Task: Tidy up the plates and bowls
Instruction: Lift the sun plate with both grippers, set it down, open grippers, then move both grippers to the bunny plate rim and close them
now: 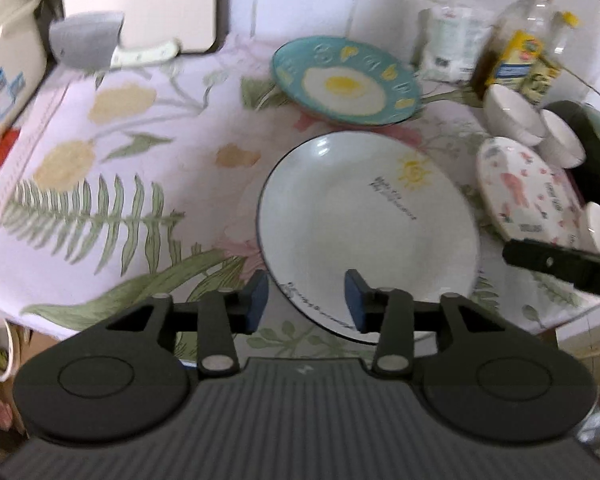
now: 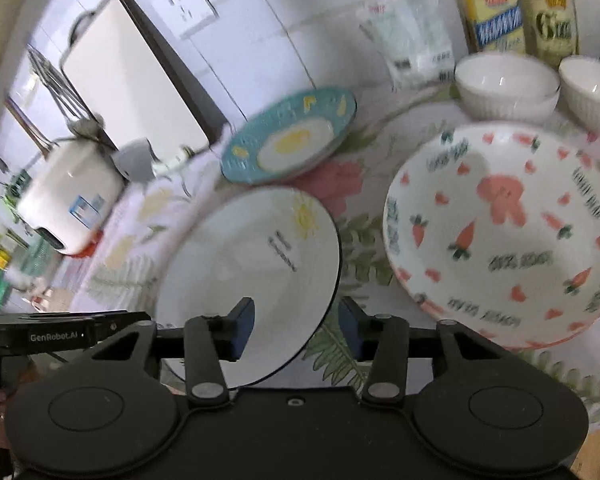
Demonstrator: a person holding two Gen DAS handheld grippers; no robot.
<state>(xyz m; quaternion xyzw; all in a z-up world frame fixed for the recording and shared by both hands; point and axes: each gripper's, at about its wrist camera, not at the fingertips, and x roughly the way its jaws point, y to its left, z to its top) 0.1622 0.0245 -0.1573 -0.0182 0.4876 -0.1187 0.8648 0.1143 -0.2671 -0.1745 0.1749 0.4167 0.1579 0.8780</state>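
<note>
Plate (image 1: 364,236), white with a sun drawing, lies on the flowered desk (image 1: 140,140) in the left wrist view, its near rim between the parted pads of the left claw (image 1: 306,300), which do not press it. Behind it sits an egg plate (image 1: 344,82); at right a carrot bowl (image 1: 528,192) and white bowls (image 1: 516,114).

In the right wrist view the right claw (image 2: 296,328) stands apart, straddling the white plate's (image 2: 252,272) right rim without gripping. The carrot bowl (image 2: 500,232) lies just right.
</note>
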